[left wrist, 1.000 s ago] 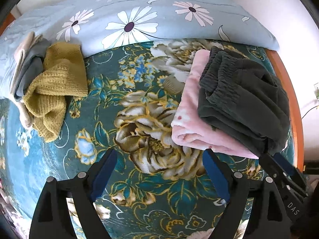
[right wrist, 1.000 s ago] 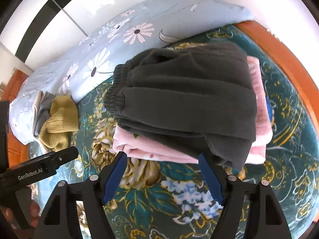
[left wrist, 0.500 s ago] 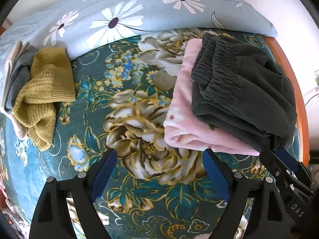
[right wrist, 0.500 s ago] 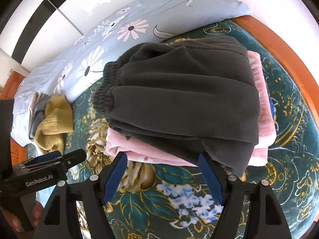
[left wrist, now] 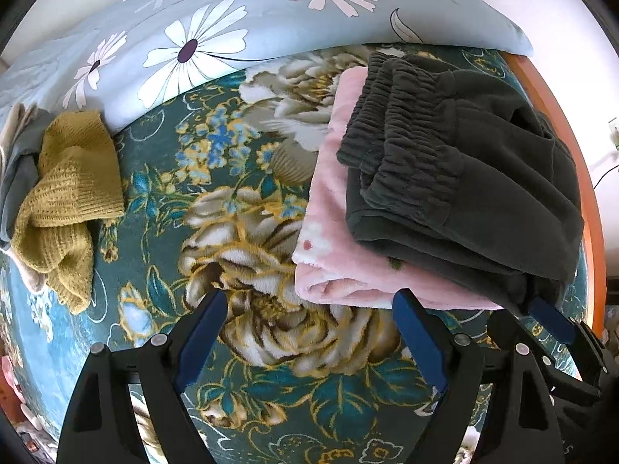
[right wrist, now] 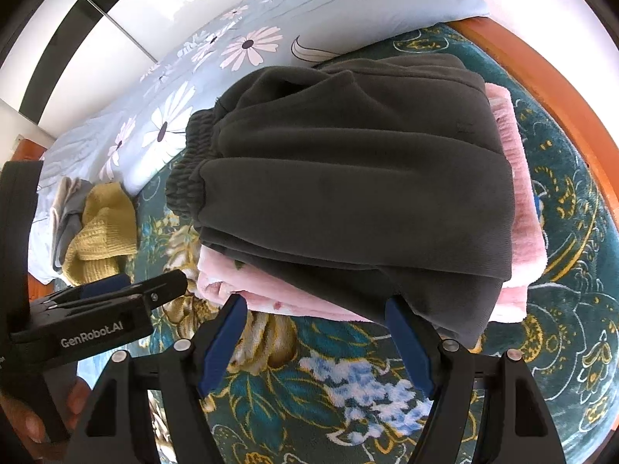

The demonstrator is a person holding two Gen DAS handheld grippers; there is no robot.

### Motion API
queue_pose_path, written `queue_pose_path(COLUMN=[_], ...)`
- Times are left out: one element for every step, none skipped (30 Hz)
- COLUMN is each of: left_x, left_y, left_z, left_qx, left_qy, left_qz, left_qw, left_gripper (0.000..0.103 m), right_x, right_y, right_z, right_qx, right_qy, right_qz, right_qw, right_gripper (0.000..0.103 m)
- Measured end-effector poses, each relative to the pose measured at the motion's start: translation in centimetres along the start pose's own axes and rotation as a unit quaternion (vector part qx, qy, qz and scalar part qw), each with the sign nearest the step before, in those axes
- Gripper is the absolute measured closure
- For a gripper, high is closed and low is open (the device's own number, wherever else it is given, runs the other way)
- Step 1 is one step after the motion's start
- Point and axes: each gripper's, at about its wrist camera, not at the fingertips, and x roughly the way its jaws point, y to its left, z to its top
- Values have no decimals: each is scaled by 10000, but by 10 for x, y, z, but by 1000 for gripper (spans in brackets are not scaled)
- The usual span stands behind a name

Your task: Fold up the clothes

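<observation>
Both the left hand-held gripper (left wrist: 309, 332) and the right hand-held gripper (right wrist: 315, 334) are held spread, with nothing pinched, over the bed (left wrist: 247, 394). Just ahead, by the bed's right edge, folded dark trousers (right wrist: 348, 178) are stacked on a folded pink garment (left wrist: 329, 239). Near the left edge, a crumpled yellow knit (left wrist: 65, 201) is seen beside a grey garment (left wrist: 17, 178), against the duvet (left wrist: 232, 23).

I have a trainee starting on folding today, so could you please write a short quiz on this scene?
1. True or false: the folded dark grey fleece trousers lie on top of the folded pink plush garment.
2. Which is still unfolded? A the trousers, B the mustard yellow knit sweater.
3. Fill in: the left claw and the right claw are both ____.

Key: 1 true; 2 B; 3 open.
</observation>
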Motion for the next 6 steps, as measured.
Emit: queue_pose_path(left_x=[1,1,2,2,1,0], left_y=[-1,-1,-1,-2,-3,-3], left_z=[1,1,2,2,2,3], left_qx=[11,19,33,56,79,102], left_qy=[7,16,13,-7,-29,-54], left_qz=[3,0,8,29,31,8], left_qw=[10000,10000,10000,10000,10000,9999], left_gripper=[15,15,15,15,15,15], right_x=[1,1,1,1,2,2], right_y=[0,0,-1,-1,-2,-2], right_z=[0,1,1,1,1,1], right_qx=[1,3,8,15,20,26], right_qy=[7,13,17,21,25,29], right_qz=[6,12,16,21,25,29], right_qw=[10000,10000,10000,10000,10000,10000], right_gripper=[26,26,26,26,26,26])
